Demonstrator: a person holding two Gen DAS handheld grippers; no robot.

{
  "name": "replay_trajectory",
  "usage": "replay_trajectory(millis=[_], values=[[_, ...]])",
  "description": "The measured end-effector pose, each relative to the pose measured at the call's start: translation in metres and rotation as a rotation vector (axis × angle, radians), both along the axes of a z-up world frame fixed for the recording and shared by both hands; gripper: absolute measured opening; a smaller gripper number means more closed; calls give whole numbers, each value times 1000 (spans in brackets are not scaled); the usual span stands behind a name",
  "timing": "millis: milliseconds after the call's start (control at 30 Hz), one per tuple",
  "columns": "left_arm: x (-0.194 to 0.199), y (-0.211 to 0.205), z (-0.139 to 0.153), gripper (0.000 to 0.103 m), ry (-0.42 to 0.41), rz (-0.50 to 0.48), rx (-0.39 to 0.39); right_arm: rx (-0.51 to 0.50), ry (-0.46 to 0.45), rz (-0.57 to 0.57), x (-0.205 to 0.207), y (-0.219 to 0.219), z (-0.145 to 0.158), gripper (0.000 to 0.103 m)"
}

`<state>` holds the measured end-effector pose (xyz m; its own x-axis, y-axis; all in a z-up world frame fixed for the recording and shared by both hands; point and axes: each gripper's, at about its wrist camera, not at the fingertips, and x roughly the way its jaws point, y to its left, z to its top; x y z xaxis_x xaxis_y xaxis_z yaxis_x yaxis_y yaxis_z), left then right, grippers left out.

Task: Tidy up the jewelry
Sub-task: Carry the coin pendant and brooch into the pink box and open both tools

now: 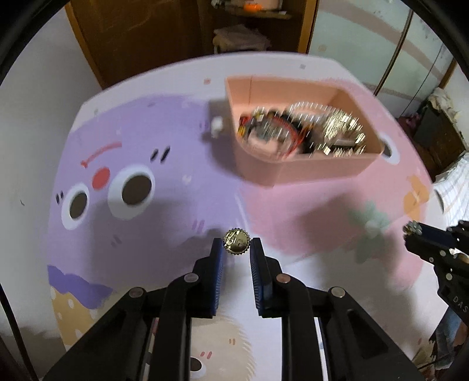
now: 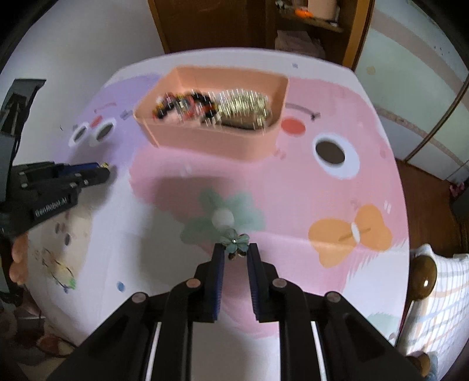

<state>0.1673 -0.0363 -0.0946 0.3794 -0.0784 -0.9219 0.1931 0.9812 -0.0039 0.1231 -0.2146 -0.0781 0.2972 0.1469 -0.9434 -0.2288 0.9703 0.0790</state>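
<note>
My left gripper (image 1: 236,247) is shut on a round gold brooch (image 1: 236,241) with a toothed edge, held at its fingertips above the table. My right gripper (image 2: 236,250) is shut on a small teal flower brooch (image 2: 235,242), also above the table. A pink open box (image 1: 304,170) holds a pile of jewelry (image 1: 307,129): red and black pieces on the left, gold and silver pieces on the right. The box (image 2: 211,140) lies ahead of both grippers. The right gripper shows in the left wrist view (image 1: 411,231), the left gripper in the right wrist view (image 2: 102,170).
The table (image 1: 146,263) has a pastel cartoon cover in purple, pink and white. A small white item (image 1: 217,125) lies left of the box. A thin chain (image 2: 60,271) lies at the table's left edge. A brown cabinet (image 2: 222,26) stands behind, a bed (image 2: 439,293) at right.
</note>
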Motion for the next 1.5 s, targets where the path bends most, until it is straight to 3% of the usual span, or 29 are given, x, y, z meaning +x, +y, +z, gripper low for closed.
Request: replay_trajectory(millis=[367,633,1000,1167,1500], values=[[44,-18,51,16,-154,17,-57,25,-199,-10,50,16,67,15],[83,-30,41,16,-182,40,-75,42,-232,-43,95,25,56,16],[85,-32,15,17,-169,46,-56,-2,-243,-49,105,36,38,16],[77,-31,21,41,-202,52,-41,-9,-238,-51,105,37,41,19],[52,-27,41,56,-231,64,-40,7,-259,-74,87,28,58,25]])
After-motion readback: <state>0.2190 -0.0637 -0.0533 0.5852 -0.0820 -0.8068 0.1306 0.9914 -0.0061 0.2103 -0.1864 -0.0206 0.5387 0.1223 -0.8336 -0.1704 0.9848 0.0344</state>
